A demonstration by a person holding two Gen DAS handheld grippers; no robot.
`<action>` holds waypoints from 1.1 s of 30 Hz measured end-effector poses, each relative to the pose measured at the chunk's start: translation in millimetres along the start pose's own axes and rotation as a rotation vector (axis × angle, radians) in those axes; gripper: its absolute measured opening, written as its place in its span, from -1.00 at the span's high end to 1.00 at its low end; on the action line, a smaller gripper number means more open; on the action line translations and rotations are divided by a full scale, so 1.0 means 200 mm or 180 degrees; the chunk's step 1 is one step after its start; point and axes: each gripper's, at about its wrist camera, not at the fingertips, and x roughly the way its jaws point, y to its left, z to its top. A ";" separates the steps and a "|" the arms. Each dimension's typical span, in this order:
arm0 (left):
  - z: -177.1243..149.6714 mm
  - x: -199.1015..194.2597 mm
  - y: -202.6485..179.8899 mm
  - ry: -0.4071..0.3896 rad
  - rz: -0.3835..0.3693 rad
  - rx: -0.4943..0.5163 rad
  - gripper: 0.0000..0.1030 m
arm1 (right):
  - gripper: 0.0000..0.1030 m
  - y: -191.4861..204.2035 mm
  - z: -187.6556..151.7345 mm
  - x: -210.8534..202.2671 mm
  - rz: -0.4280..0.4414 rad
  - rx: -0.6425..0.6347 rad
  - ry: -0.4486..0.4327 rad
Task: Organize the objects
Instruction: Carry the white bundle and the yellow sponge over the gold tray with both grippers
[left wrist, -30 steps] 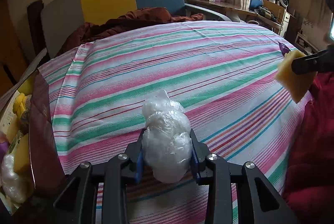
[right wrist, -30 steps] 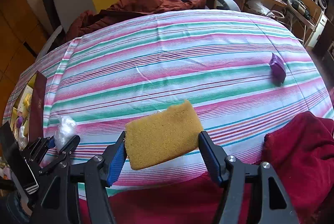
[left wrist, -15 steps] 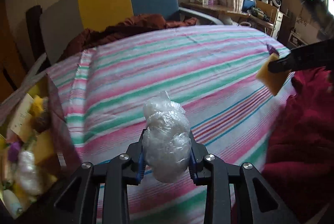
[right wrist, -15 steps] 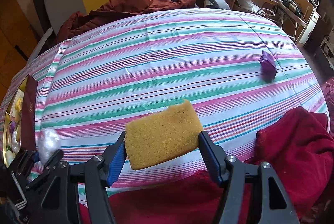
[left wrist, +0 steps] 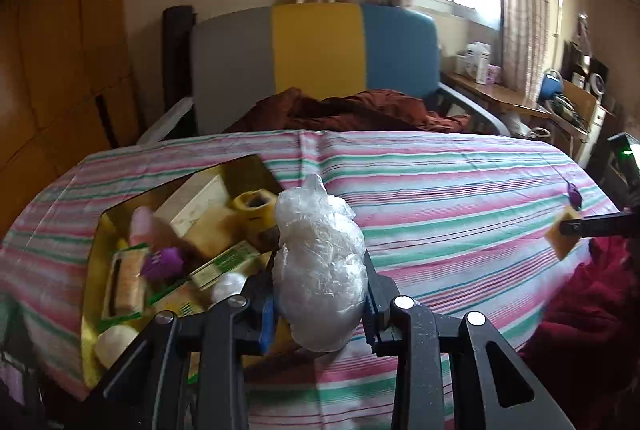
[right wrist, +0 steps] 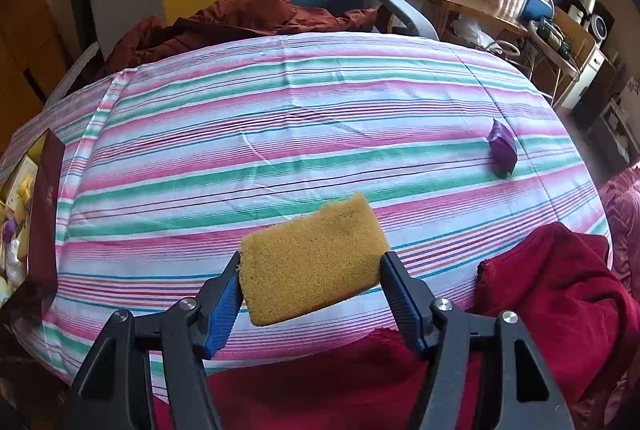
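**Both grippers loaded, box on the left**

Clearly the plastic bundle [left wrist: 320, 270] is a light, soft thing: crinkled clear film wadded into a lump, likely to squash and to slide on smooth pads. The left gripper [left wrist: 318, 304] has it pinched at the lower half with its jaws drawn in narrow, and the bundle's knotted top stands up beyond the fingertips. A hold low on the fat middle, as now, looks safest; the thin top would probably just crumple.

Next to it, the open box [left wrist: 94, 250] lies just left of the bundle on the striped tabletop [left wrist: 440, 197], already crowded with small packets and bottles. The bundle hangs above the tabletop near the box's right edge, not yet over the opening.

Meanwhile the right gripper [right wrist: 310, 280] holds a yellow sponge [right wrist: 310, 262] by its two short ends, jaws at middling width. It is springy and rough, so slipping seems unlikely. A purple packet [right wrist: 502, 147] lies on the tabletop well apart from the box, far right, untouched.
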 end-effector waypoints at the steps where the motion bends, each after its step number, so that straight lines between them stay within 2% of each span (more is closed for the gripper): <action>1: -0.01 0.00 0.02 0.0016 0.0032 -0.0023 0.34 | -0.30 0.02 0.00 0.00 0.0018 -0.0027 0.0005; 9: -0.12 0.01 0.17 0.0121 0.0223 -0.0180 0.34 | -0.30 0.33 -0.05 -0.03 0.0411 -0.0343 0.0000; 24: -0.24 -0.11 0.49 0.0170 0.0579 -0.0501 0.33 | -0.30 1.08 -0.06 -0.24 0.1455 -0.1038 -0.0240; 33: -0.28 -0.16 0.64 0.0214 0.0726 -0.0718 0.33 | -0.30 1.32 -0.06 -0.28 0.1715 -0.1294 -0.0279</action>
